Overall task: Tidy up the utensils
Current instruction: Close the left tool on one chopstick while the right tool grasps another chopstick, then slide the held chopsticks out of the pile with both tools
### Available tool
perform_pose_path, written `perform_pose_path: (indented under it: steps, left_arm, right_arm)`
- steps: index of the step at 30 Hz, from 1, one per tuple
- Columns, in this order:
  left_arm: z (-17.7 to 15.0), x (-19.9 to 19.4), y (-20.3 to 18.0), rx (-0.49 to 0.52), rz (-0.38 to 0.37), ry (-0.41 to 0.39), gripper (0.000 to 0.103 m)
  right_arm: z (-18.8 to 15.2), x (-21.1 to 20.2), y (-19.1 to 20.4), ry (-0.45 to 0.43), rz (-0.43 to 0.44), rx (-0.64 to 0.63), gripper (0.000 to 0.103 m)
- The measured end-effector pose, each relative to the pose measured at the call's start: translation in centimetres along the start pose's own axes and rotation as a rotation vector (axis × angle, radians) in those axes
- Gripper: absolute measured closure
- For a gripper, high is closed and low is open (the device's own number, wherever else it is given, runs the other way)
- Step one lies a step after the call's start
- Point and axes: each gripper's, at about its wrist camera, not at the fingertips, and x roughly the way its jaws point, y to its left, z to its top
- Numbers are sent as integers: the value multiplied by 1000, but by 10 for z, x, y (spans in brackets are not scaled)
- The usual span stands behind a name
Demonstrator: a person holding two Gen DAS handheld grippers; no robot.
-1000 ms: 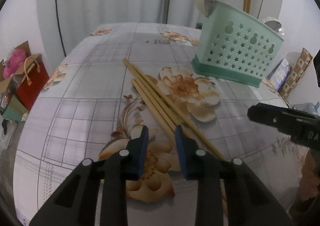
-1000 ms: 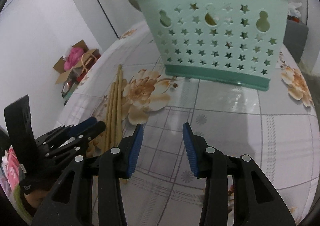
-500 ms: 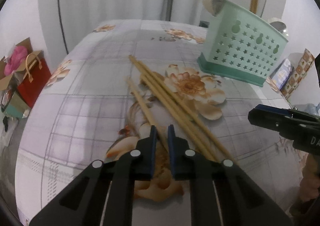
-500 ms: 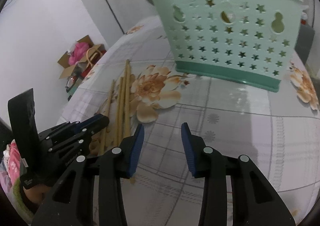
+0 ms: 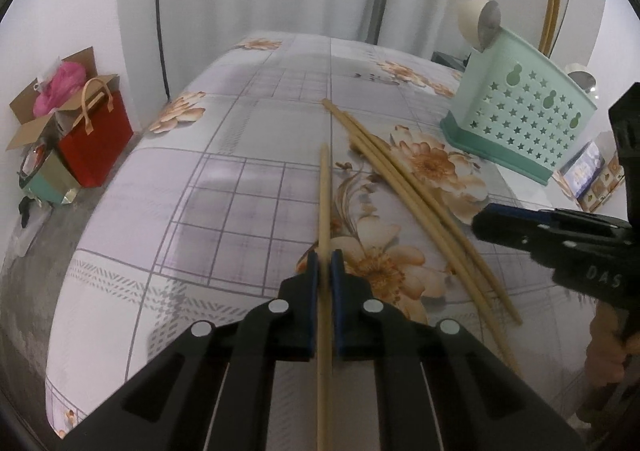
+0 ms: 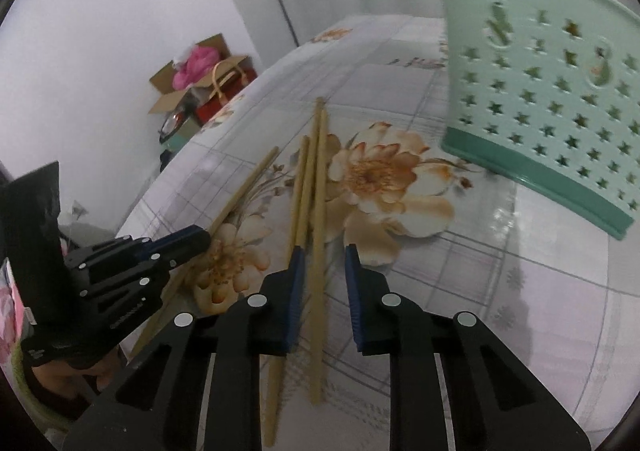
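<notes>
Left gripper (image 5: 325,265) is pinched on a single bamboo chopstick (image 5: 324,203), blue pads pressed against both sides of it; the stick runs straight out ahead of the fingers over the floral tablecloth (image 5: 248,179). Can't tell whether its far end touches the cloth.

Right gripper (image 6: 322,263) is closing, jaws apart, straddling one chopstick (image 6: 319,187) from the loose group of three on the table. Pads aren't pressing on it. A second stick lies against the outside of its left finger (image 6: 295,271).

Loose chopsticks (image 5: 404,187) lie side by side, slightly fanned, on the flower print between the two grippers.

Mint-green utensil holder (image 5: 524,119) with star cutouts stands upright beyond the sticks, apart from them. It holds spoons (image 5: 480,25) and a pair of chopsticks.
</notes>
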Motion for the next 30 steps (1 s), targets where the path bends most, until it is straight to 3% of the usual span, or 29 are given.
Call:
perform_pose_path:
  steps: [4, 9, 18, 30]
  left_arm:
    - [-1, -1, 1, -2, -2, -2, 97]
    - [-1, 0, 1, -4, -4, -4, 97]
    - [0, -1, 2, -9, -4, -7, 97]
    - [1, -1, 0, -17, 7, -3, 97]
  right_arm:
    - [3, 8, 5, 14, -14, -26, 84]
    - [2, 17, 5, 34, -24, -24, 92]
    - [4, 21, 9, 14, -60, -34, 99]
    - [-29, -14, -15, 64, -124, 0, 99]
